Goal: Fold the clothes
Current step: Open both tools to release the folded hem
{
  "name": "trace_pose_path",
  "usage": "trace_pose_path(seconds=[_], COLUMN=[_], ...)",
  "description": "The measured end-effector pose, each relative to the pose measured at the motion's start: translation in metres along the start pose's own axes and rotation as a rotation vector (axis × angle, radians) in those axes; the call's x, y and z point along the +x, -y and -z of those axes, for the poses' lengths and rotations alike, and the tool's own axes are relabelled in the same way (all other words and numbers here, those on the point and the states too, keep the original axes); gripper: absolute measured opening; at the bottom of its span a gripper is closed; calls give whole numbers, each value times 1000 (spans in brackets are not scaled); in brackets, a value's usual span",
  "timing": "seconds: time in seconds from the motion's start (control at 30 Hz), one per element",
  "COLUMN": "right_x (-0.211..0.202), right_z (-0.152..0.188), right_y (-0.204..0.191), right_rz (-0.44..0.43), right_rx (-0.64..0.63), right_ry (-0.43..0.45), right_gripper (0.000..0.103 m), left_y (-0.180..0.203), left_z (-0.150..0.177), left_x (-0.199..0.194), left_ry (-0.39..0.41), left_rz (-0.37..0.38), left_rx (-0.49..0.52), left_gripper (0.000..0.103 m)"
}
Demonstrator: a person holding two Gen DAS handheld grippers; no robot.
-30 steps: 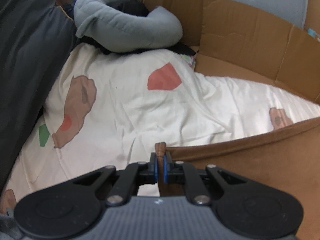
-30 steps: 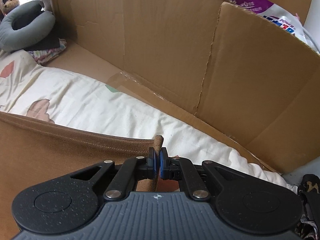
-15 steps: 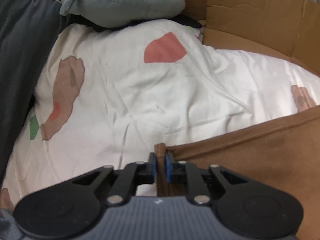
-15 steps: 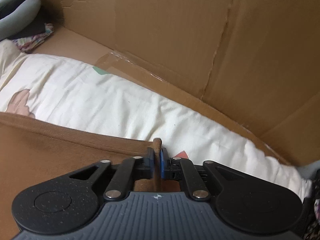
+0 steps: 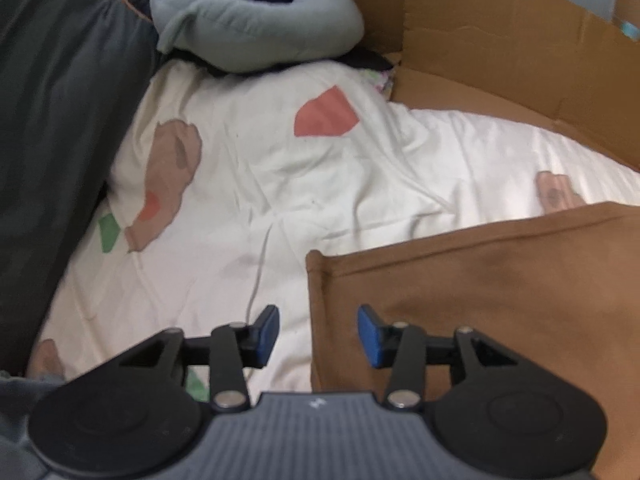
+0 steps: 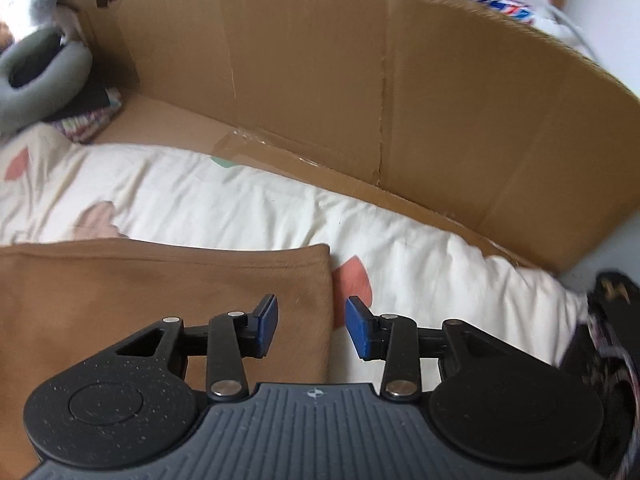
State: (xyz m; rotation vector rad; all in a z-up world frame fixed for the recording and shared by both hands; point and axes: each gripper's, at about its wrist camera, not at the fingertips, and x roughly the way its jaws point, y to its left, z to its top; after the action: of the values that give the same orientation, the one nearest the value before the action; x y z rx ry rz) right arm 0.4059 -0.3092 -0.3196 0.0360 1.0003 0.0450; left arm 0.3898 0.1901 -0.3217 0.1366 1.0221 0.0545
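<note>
A brown garment (image 5: pixel 480 288) lies flat on a white quilt (image 5: pixel 260 168) with coloured patches. Its left corner rests just ahead of my left gripper (image 5: pixel 318 334), whose jaws are opening with nothing pressed between the blue pads; the cloth edge runs beneath the gap. In the right wrist view the same brown garment (image 6: pixel 140 300) shows its right corner at mid-frame. My right gripper (image 6: pixel 311 325) hovers over that edge, jaws opening, pads clear of the fabric.
A cardboard wall (image 6: pixel 360 92) borders the far side of the quilt. A grey neck pillow (image 5: pixel 248 28) and dark cloth (image 5: pixel 52 120) lie at the left. A patterned dark item (image 6: pixel 612 320) sits at the right edge.
Both grippers were shut on the garment's corners; both have let go and lifted. The brown cloth now lies flat on the quilt.
</note>
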Motion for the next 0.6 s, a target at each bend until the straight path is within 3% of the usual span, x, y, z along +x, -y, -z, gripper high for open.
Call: trace_pose_path(seconds=[0.27, 0.4, 0.6], right_x=[-51, -70, -100], right_z=[24, 33, 43], right_y=[0, 6, 16], right_rz=[-91, -106, -128], right_rx=[17, 32, 34], right_ry=[32, 40, 68], right_gripper=[46, 47, 49], left_y=[-9, -5, 18], left_z=[5, 10, 7], left_x=[-44, -71, -118], left_ry=[-11, -11, -54], left_rz=[-14, -6, 17], left_rx=[-101, -138, -99], left_gripper=[56, 67, 67])
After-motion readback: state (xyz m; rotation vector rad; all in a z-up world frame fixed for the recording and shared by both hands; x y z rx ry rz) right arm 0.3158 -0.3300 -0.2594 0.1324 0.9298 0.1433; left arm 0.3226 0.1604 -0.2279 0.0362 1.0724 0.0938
